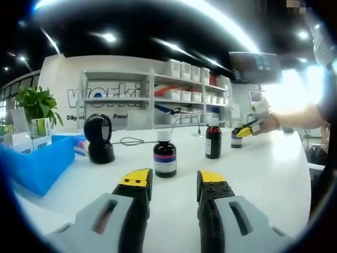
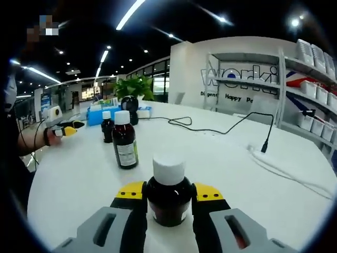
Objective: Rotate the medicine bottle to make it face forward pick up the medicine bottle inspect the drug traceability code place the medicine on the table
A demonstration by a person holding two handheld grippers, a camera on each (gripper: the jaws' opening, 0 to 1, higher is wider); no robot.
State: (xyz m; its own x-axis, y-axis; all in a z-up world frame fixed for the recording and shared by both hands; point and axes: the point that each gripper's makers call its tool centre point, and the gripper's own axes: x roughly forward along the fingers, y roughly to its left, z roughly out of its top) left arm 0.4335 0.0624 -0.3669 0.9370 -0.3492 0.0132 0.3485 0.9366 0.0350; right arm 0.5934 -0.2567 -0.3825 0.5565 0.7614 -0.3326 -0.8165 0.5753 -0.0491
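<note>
We've got open table [image 1: 274, 174] ahead right; bottle [image 1: 165, 156], scanner [image 1: 100, 138] and blue bin [image 1: 39, 164] block the left.

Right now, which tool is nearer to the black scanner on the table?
Left. The left tool hangs open above the table, with the black scanner just ahead. The right tool, around a bottle, has the scanner far beyond two other bottles.

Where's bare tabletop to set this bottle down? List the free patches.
Free: the white table between the right claw and the black cable; also ahead of the left claw. Crowded: near the blue bin and black scanner.
</note>
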